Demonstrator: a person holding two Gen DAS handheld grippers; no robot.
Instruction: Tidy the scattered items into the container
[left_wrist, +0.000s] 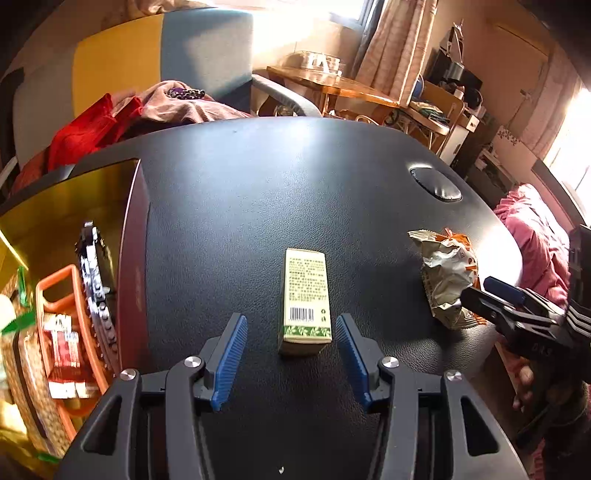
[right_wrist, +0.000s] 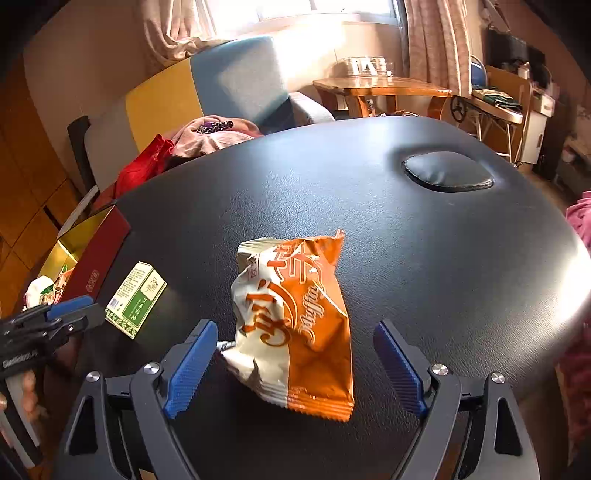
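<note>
Left gripper (left_wrist: 290, 354) has its blue pads spread wide, and the little green-and-cream box (left_wrist: 304, 301) lies flat on the black table (left_wrist: 258, 192) right between the fingertips, not touching either pad as far as I can tell. The barcode end faces the gripper; the small print on top is too blurry to read. Off to its left sits the red container (left_wrist: 133, 258) with a gold lining, already holding an orange tray, some red-and-white packets and a black beaded thing, though that whole corner is warped and smeared by the fisheye and partly cut off at the frame edge.

Right gripper (right_wrist: 295, 365) is also wide open, pads well apart, with the orange-and-white snack packet (right_wrist: 295, 328) lying crumpled between the fingers. Can't say for sure whether the packet's lower-left corner touches the left pad; it's very close. The lettering reads something like "Muffin", the rest is wrinkled. Further left of this gripper the same box (right_wrist: 136, 299) shows up beside the container (right_wrist: 99, 254), with the other gripper's tip poking in front of it. Ahead, an oval padded insert (right_wrist: 447, 173) is set into the tabletop.
</note>
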